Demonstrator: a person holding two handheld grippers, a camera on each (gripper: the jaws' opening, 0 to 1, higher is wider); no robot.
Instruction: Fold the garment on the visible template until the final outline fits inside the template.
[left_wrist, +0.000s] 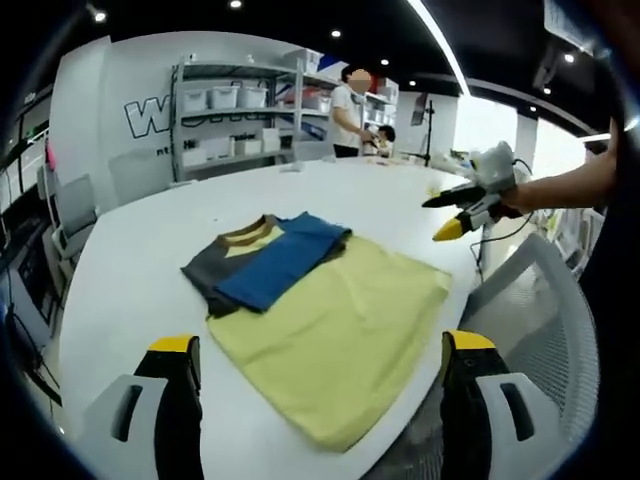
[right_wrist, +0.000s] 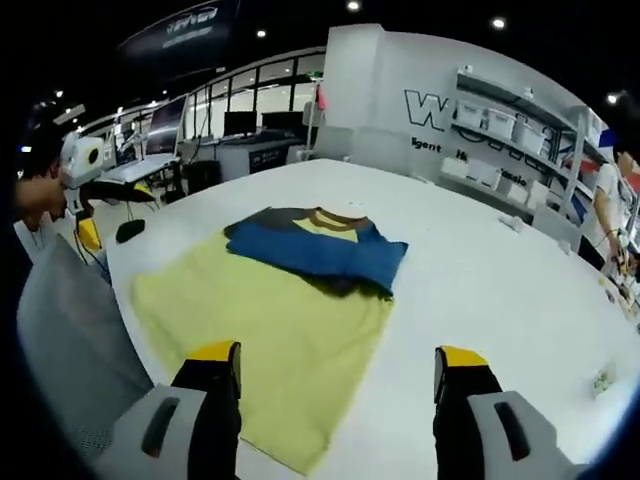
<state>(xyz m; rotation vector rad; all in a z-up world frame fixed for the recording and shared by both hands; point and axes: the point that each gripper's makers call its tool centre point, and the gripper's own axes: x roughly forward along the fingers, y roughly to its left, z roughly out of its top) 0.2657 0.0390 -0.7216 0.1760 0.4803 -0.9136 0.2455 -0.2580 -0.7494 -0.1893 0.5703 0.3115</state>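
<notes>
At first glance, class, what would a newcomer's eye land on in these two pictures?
First, the big pale yellow shirt spread flat near the edge of the round white table, with its blue sleeves folded across the dark grey shoulders. Next, the open yellow-tipped left gripper and right gripper held over the table, touching nothing.

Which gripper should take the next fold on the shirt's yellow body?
Left, probably: the left gripper is open, with the shirt between its jaws. The right gripper faces it similarly.
</notes>
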